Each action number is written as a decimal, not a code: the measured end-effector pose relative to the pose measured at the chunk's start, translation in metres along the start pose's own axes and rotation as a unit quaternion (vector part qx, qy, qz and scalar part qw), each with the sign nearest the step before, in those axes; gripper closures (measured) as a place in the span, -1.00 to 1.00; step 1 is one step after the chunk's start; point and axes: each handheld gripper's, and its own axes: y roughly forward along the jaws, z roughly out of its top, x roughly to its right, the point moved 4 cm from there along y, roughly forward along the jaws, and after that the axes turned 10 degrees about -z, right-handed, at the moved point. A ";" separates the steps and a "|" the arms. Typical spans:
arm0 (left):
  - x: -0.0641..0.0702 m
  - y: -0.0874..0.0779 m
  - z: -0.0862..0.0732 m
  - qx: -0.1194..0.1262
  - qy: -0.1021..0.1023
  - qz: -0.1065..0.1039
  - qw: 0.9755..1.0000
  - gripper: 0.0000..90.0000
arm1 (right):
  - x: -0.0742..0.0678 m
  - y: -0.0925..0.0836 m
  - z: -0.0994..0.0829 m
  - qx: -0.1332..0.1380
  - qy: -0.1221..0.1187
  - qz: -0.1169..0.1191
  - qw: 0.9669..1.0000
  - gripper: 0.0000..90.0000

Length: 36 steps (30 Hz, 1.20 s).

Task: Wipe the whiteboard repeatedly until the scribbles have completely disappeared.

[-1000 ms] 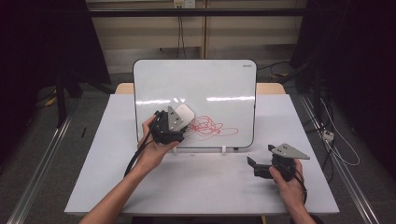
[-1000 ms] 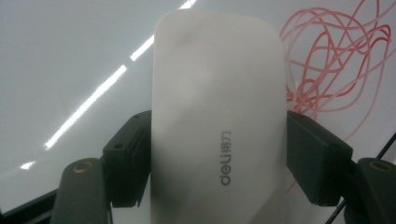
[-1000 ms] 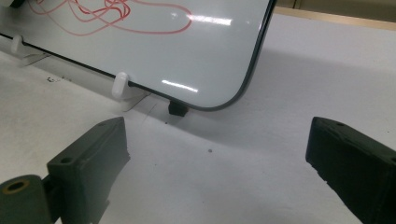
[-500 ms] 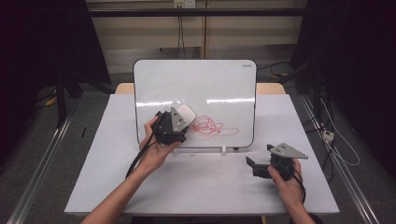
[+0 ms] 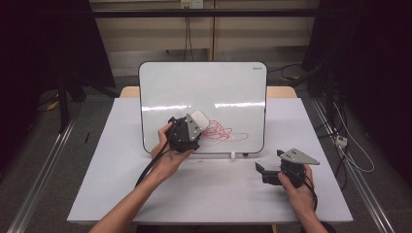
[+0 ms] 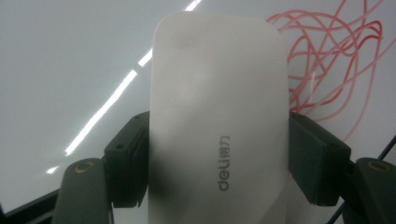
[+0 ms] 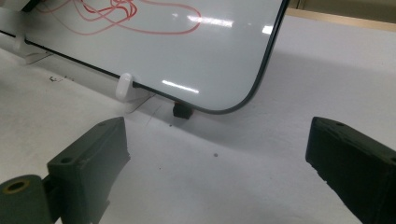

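White deli whiteboard eraser [image 6: 217, 121] clamped between both black jaws of left gripper [image 5: 187, 132], pads pressed against its long sides, printed brand name running along its lower half. Held against face of whiteboard [image 5: 204, 87], in lower middle region, just left of red scribble [image 5: 221, 132]; in left gripper view, looping red lines [image 6: 327, 60] beginning right at eraser's upper right edge, whether touching or just beside impossible to tell. Left hand [image 5: 167, 155] wrapped around gripper body, cable trailing down along forearm. Whiteboard propped upright, leaning back, on small white clip [image 7: 123, 87] and dark foot [image 7: 182, 111] at lower edge, standing across far half of white table [image 5: 97, 194]. Bright strip reflections across board's glossy surface. Right gripper [image 5: 266, 174] well apart from board, low over table near right front corner, held in right hand [image 5: 296, 187], grey three-cornered plate on top. Jaws spread wide with nothing between, bare tabletop and board's rounded lower corner visible through gap in right gripper view. Grey floor and dark curtains around table.
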 end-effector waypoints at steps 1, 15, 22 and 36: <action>0.001 0.000 0.000 -0.003 0.002 -0.002 1.000 -0.33 | 0.000 0.000 0.000 0.000 0.000 0.000 1.000 -0.87; 0.029 0.016 0.015 -0.011 0.033 -0.029 0.999 -0.33 | 0.001 -0.001 0.000 0.000 0.003 0.002 1.000 -0.87; 0.023 0.011 0.011 -0.018 0.032 -0.033 0.999 -0.33 | 0.003 -0.003 -0.001 0.002 0.005 0.000 1.000 -0.87; -0.016 -0.012 -0.018 -0.014 -0.014 -0.020 1.000 -0.33 | 0.003 -0.003 -0.002 0.000 0.004 -0.002 1.000 -0.87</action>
